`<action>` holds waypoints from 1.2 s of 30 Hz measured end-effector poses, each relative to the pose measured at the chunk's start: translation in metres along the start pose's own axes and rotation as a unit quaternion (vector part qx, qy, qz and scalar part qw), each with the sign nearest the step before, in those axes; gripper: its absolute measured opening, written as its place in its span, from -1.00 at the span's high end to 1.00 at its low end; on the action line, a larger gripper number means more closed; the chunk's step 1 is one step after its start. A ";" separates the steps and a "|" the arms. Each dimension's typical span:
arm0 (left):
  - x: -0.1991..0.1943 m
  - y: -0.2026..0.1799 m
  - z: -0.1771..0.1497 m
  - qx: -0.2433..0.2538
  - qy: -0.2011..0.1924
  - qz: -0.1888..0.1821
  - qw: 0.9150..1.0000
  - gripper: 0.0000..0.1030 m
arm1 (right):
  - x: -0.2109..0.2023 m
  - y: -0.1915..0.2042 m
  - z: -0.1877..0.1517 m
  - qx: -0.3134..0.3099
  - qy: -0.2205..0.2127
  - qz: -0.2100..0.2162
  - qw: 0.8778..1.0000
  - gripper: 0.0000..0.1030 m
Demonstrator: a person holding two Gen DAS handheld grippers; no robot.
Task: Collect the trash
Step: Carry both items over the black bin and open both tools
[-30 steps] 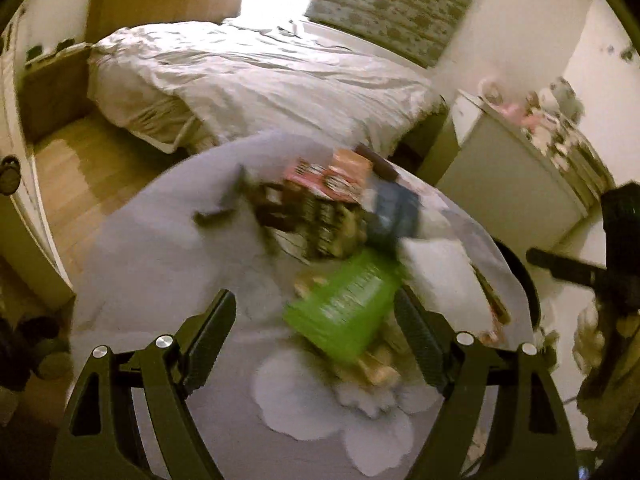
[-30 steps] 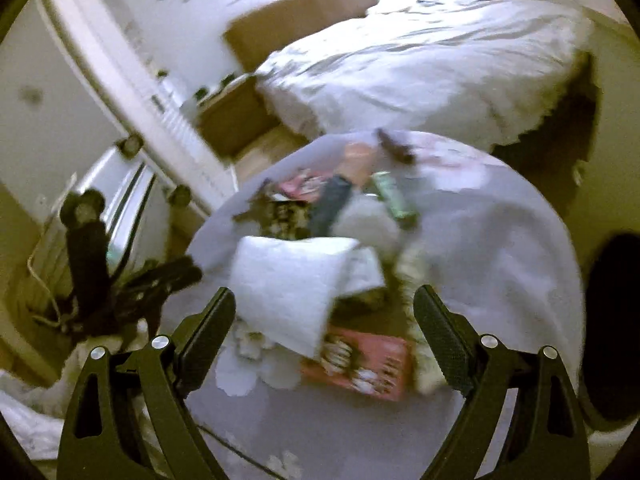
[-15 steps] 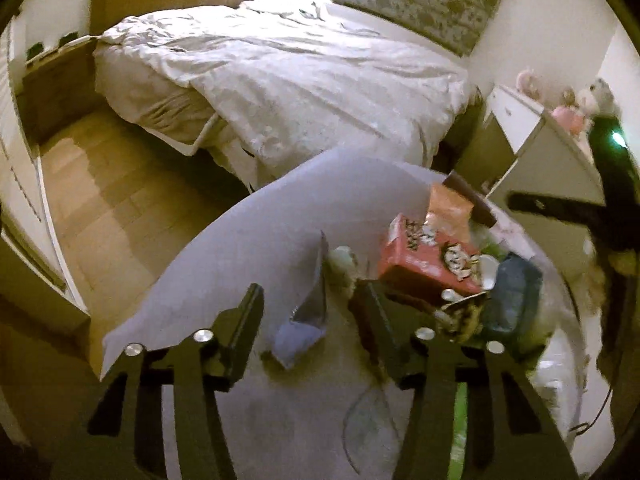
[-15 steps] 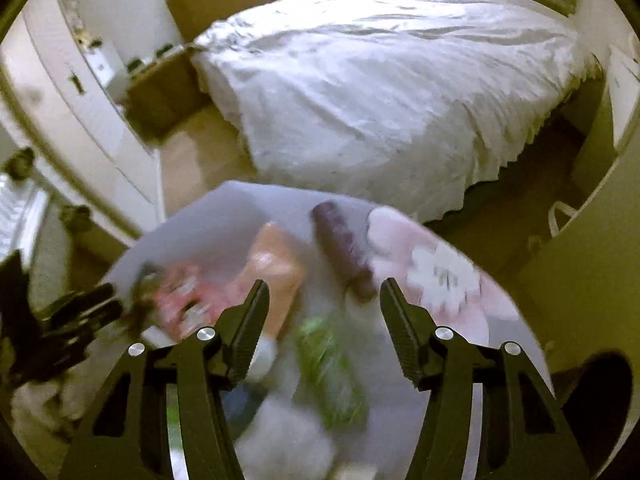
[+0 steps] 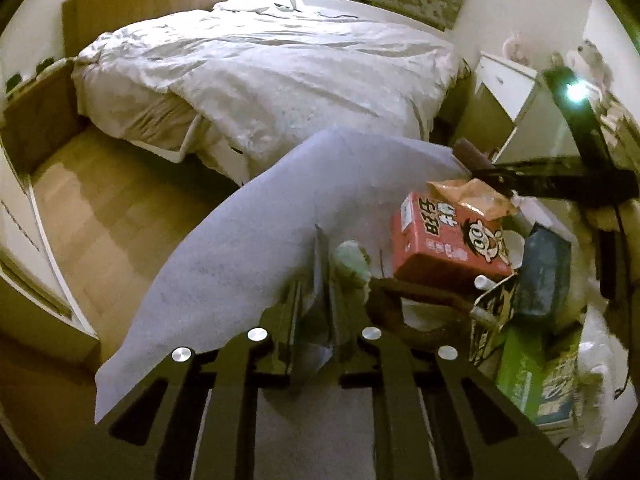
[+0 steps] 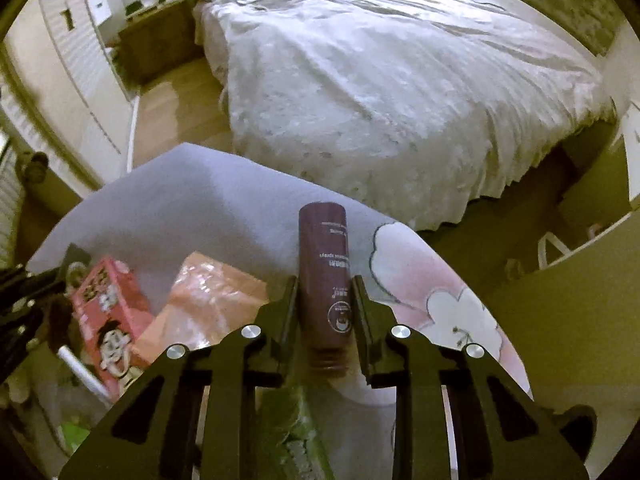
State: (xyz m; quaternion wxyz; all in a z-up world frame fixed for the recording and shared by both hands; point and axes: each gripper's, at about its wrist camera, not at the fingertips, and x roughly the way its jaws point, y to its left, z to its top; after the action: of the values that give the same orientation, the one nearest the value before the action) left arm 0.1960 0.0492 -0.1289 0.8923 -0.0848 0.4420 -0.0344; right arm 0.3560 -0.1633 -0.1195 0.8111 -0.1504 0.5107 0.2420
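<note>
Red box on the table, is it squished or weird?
Not squished. The red box lies tipped on its side among other trash, with a crumpled orange wrapper draped on its top edge.

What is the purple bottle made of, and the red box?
The purple bottle looks like smooth plastic or coated metal: even, slightly glossy, with printed text; I cannot tell which. The red box looks like printed cardboard: flat faces, sharp folded edges, a cartoon face.
</note>
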 end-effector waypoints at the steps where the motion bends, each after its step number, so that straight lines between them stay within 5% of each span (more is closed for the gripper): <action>1: -0.006 0.001 0.000 -0.006 -0.008 -0.002 1.000 0.75 | -0.008 0.000 -0.003 0.003 -0.006 0.004 1.000 0.49; 7: -0.079 -0.018 0.004 -0.038 -0.069 -0.068 0.995 0.76 | -0.099 -0.007 -0.035 0.041 -0.069 0.094 0.992 0.49; 10: -0.111 -0.057 0.010 -0.010 -0.086 -0.110 0.990 0.75 | -0.151 -0.014 -0.067 0.058 -0.094 0.152 0.982 0.49; 15: -0.121 -0.161 0.025 0.057 -0.074 -0.196 0.976 0.75 | -0.206 -0.054 -0.121 0.117 -0.115 0.172 0.971 0.49; 25: -0.028 -0.380 0.024 0.150 0.047 -0.304 0.940 0.75 | -0.237 -0.223 -0.242 0.297 -0.129 0.051 0.945 0.49; 30: 0.040 -0.456 0.014 0.159 0.114 -0.307 0.931 0.75 | -0.195 -0.291 -0.300 0.382 -0.089 0.021 0.920 0.49; 36: 0.102 -0.493 -0.004 0.161 0.170 -0.284 0.930 0.75 | -0.146 -0.334 -0.342 0.431 -0.058 0.006 0.900 0.49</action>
State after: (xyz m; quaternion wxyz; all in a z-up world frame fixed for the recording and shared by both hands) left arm 0.2610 -0.4502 -0.1217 0.7585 -0.0547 0.5326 -0.3715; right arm 0.2273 -0.6454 -0.1367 0.8233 0.2316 0.5181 0.0112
